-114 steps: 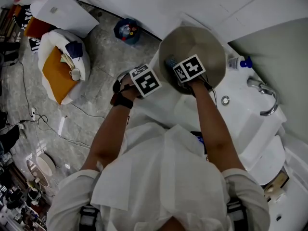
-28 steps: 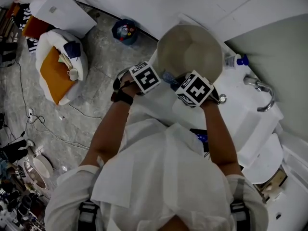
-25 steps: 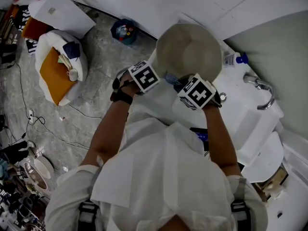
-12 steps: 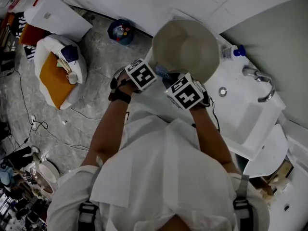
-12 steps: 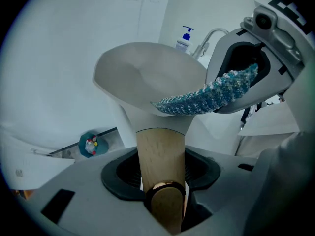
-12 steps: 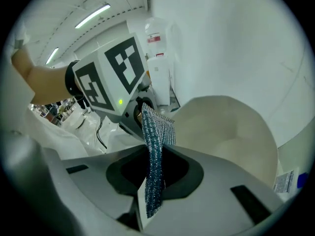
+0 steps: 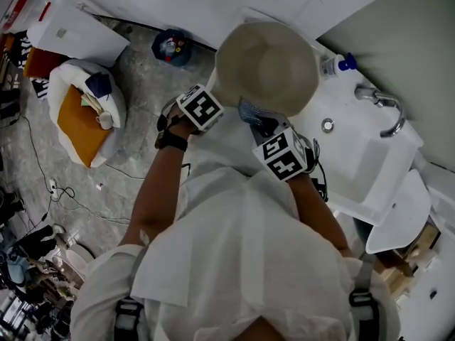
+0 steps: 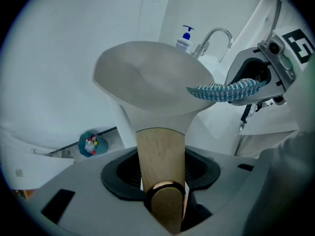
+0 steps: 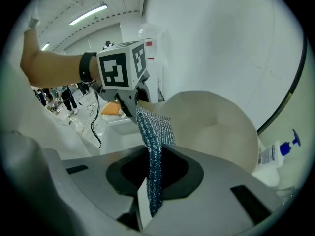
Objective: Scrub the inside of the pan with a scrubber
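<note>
The beige pan (image 7: 266,66) is tilted over the white counter, its inside facing me. My left gripper (image 7: 201,109) is shut on its wooden handle (image 8: 160,151), which fills the jaws of the left gripper (image 8: 162,183) in its own view. My right gripper (image 7: 274,137) is shut on a blue knitted scrubber (image 7: 252,112). The scrubber (image 9: 153,151) runs out of the right gripper (image 9: 150,191) toward the pan's (image 9: 216,127) near rim. The left gripper view shows the scrubber (image 8: 221,91) over the pan's (image 8: 147,80) right rim; contact cannot be told.
A white sink (image 7: 355,155) with a faucet (image 7: 380,109) lies to the right, a soap bottle (image 7: 330,66) beside the pan. On the floor at left are a white bag with orange cloth (image 7: 85,109) and a small blue item (image 7: 170,47).
The right gripper with the scrubber has come back from inside the pan to its near rim and has tilted. The left gripper keeps the handle in the same place.
</note>
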Available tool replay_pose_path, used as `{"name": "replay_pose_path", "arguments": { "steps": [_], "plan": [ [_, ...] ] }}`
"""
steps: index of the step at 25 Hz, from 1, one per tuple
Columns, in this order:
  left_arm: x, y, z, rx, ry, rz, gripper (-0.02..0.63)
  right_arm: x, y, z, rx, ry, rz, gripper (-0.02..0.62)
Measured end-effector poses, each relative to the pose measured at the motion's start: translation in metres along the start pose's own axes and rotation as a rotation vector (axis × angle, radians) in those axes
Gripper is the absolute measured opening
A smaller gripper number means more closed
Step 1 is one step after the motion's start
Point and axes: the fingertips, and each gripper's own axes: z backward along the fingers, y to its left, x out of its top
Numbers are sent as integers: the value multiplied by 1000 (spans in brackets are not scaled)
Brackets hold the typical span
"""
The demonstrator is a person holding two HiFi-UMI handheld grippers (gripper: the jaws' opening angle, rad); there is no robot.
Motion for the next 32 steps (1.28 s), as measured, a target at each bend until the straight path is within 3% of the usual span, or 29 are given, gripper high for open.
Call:
{"name": "replay_pose_path", "arguments": {
  "steps": [7,13,18,23,27,32],
  "plan": [
    [1,-1,0,-1,3,13,210,-42,-51,18,-147,60,7,46],
    [1,0,0,-2,0,14,209,-46,-79,41,-291,71,32,46],
    [1,0,0,-3,2,15,209,-60,-63,31,-245,89,-26,46],
    [0,-1,0,-4,3,17,209,-44,-31,17,-111,19,-164,46],
    [0,-2,0,-4,15,16,209,-19,-4,1,-12,-19,-176,46],
    [-7,-3,3,-8,41,26,209,-7,6,-8,14,-14,-155,46]
  ]
}}
